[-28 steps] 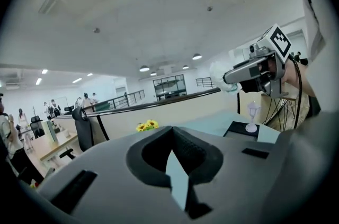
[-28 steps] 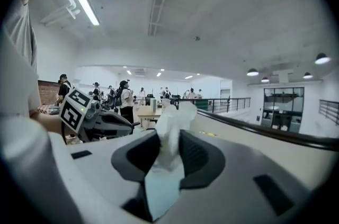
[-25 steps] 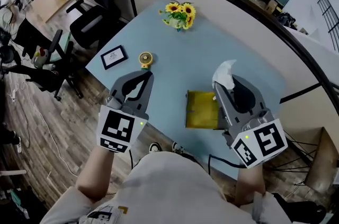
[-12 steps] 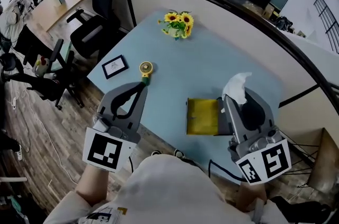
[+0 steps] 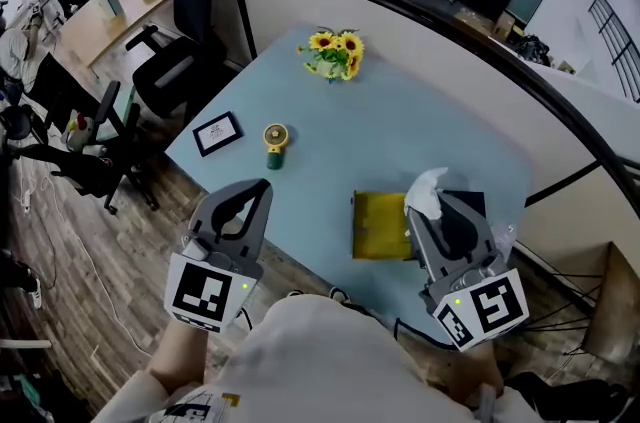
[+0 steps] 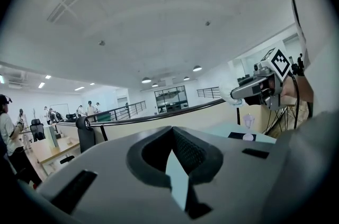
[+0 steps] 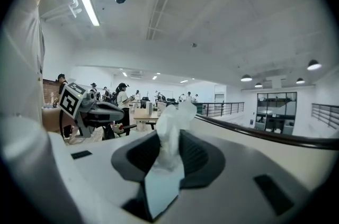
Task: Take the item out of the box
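Note:
A flat yellow box [image 5: 378, 225] lies near the table's front edge. A white tissue [image 5: 427, 192] stands up from my right gripper [image 5: 415, 216], which is shut on it just right of the box and above its right edge. In the right gripper view the tissue [image 7: 170, 127] rises crumpled between the two pads of that gripper [image 7: 165, 157]. My left gripper [image 5: 262, 186] hangs over the front left edge of the table, shut with nothing in it. Its tips [image 6: 174, 138] meet in the left gripper view.
A pot of sunflowers [image 5: 334, 51] stands at the far end of the pale blue table [image 5: 400, 131]. A small framed card [image 5: 216, 133] and a round yellow object [image 5: 275, 137] sit at the left. A black office chair [image 5: 180, 51] stands beyond the left edge, and a partition wall runs behind.
Both grippers have drawn back toward the person. The right one has carried the tissue nearer along the box's right side. The left one has left the yellow round object.

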`<move>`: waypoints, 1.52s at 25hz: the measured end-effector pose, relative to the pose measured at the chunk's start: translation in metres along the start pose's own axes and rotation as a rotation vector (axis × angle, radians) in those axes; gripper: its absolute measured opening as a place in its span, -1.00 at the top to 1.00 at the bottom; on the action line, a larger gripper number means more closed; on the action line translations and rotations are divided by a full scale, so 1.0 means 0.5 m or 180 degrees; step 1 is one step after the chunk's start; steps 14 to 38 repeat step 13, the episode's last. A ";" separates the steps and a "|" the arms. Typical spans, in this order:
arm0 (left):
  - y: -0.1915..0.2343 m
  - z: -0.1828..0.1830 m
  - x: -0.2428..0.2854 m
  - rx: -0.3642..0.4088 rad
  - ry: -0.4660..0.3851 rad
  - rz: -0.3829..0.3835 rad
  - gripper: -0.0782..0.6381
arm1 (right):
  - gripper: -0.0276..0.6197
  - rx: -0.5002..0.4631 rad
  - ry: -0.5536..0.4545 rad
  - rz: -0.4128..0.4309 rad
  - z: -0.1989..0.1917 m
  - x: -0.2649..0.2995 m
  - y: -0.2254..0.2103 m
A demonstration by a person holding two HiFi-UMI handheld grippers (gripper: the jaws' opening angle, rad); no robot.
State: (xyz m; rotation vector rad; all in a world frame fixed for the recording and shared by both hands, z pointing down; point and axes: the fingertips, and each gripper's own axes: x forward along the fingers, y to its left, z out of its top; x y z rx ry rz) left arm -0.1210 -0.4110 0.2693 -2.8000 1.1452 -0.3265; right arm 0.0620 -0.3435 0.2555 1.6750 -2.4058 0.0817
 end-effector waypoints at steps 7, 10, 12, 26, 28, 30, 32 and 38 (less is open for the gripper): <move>0.000 0.006 0.011 0.0006 -0.0016 0.0020 0.77 | 0.55 -0.0007 0.0004 -0.0022 -0.006 0.006 -0.012; -0.007 0.004 0.008 0.0026 -0.0015 -0.0007 0.77 | 0.55 -0.0003 0.0003 -0.0043 -0.010 0.000 -0.012; -0.009 0.001 0.011 0.0034 -0.0001 -0.0014 0.77 | 0.55 0.0010 0.0004 -0.0054 -0.015 0.001 -0.018; -0.010 0.000 0.014 0.0037 0.0007 -0.0016 0.77 | 0.55 0.0017 0.0005 -0.0058 -0.017 0.002 -0.021; -0.010 0.000 0.014 0.0037 0.0007 -0.0016 0.77 | 0.55 0.0017 0.0005 -0.0058 -0.017 0.002 -0.021; -0.010 0.000 0.014 0.0037 0.0007 -0.0016 0.77 | 0.55 0.0017 0.0005 -0.0058 -0.017 0.002 -0.021; -0.010 0.000 0.014 0.0037 0.0007 -0.0016 0.77 | 0.55 0.0017 0.0005 -0.0058 -0.017 0.002 -0.021; -0.010 0.000 0.014 0.0037 0.0007 -0.0016 0.77 | 0.55 0.0017 0.0005 -0.0058 -0.017 0.002 -0.021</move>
